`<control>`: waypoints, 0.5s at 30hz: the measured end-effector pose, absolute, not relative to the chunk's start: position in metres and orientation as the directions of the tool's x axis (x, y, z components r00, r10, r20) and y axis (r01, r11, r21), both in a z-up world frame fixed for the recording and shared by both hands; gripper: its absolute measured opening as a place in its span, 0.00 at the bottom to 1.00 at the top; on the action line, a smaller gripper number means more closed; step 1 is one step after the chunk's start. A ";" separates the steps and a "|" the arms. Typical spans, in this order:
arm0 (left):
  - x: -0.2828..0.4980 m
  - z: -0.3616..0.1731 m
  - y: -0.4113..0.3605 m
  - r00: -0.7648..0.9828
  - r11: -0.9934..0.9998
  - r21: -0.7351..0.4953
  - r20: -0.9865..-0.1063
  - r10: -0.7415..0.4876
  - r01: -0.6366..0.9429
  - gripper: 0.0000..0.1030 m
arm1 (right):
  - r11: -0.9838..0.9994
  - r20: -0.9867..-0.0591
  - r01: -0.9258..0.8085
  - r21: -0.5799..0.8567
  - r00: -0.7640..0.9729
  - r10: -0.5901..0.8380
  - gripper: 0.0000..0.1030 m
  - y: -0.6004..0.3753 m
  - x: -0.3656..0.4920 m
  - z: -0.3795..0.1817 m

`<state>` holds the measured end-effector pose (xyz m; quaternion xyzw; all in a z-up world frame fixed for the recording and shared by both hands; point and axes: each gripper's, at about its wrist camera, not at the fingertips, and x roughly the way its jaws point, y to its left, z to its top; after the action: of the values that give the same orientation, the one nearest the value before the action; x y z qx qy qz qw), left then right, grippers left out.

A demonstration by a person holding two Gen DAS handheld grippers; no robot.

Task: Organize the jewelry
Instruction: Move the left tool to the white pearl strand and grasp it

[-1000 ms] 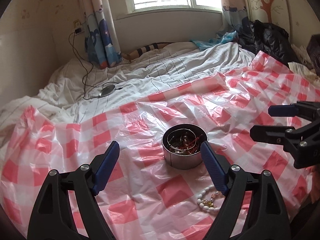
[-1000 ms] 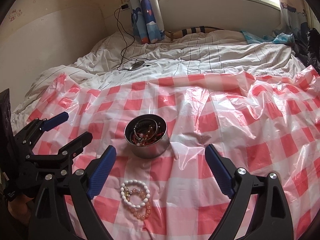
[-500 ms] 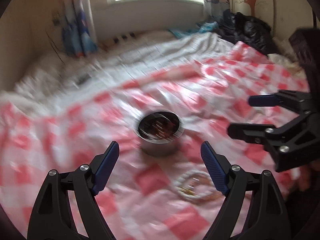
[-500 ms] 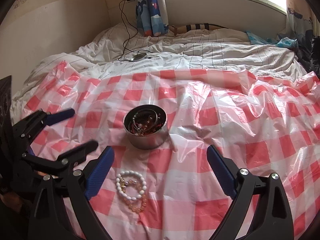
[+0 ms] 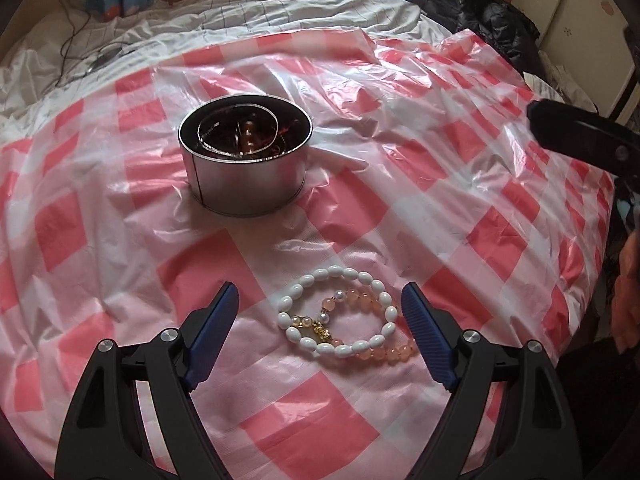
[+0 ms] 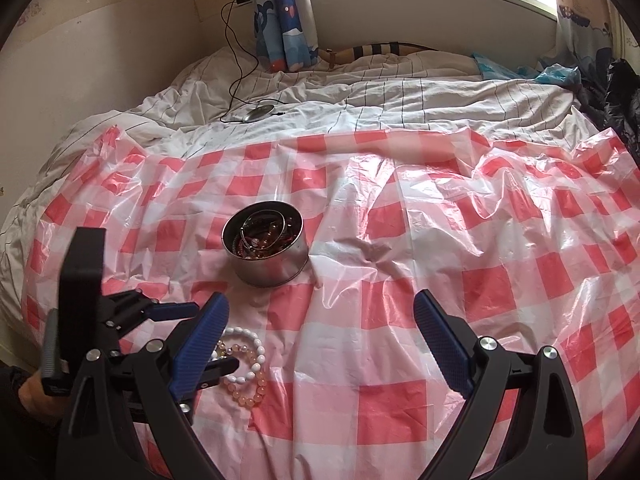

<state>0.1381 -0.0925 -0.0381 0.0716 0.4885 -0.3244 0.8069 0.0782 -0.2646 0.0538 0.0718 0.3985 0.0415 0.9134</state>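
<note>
A white bead bracelet (image 5: 352, 276) (image 6: 256, 346) and a peach bead bracelet (image 5: 362, 298) (image 6: 250, 396) lie overlapped on the red-and-white checked plastic sheet (image 5: 460, 184) (image 6: 460, 240). A round metal tin (image 5: 246, 184) (image 6: 270, 268) holding several bangles and beads stands behind them. My left gripper (image 5: 320, 310) (image 6: 200, 340) is open, low over the bracelets, with its jaws either side of them. My right gripper (image 6: 320, 316) is open and empty to the right of the bracelets; one finger (image 5: 576, 132) shows in the left wrist view.
The sheet covers a bed with a rumpled white striped duvet (image 6: 400, 100). A charger cable and small device (image 6: 258, 112) lie on the duvet at the back left. Dark clothing (image 5: 492, 12) is piled at the right. A wall (image 6: 100, 60) borders the left.
My left gripper has dropped down and forward over the two bracelets, which now lie between its open jaws. My right gripper has barely moved. The tin has stayed in place.
</note>
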 end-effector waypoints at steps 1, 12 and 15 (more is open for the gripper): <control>0.141 -0.042 -0.091 0.296 0.781 -0.234 -0.832 -0.469 0.579 0.77 | 0.986 -0.721 -0.018 0.165 0.680 0.133 0.88 -0.265 0.078 0.054; 0.146 -0.061 -0.094 0.459 0.819 0.083 -0.858 -0.232 0.568 0.70 | 0.985 -0.721 -0.013 0.170 0.680 0.134 0.89 -0.270 0.076 0.055; 0.139 -0.061 -0.098 0.513 0.790 0.186 -0.839 -0.182 0.585 0.65 | 0.986 -0.724 -0.017 0.169 0.677 0.135 0.89 -0.270 0.075 0.054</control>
<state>0.1391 -0.0976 -0.0609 0.2302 0.4373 -0.2284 0.8388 0.0753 -0.2702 0.0542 0.0741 0.3998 0.0415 0.9127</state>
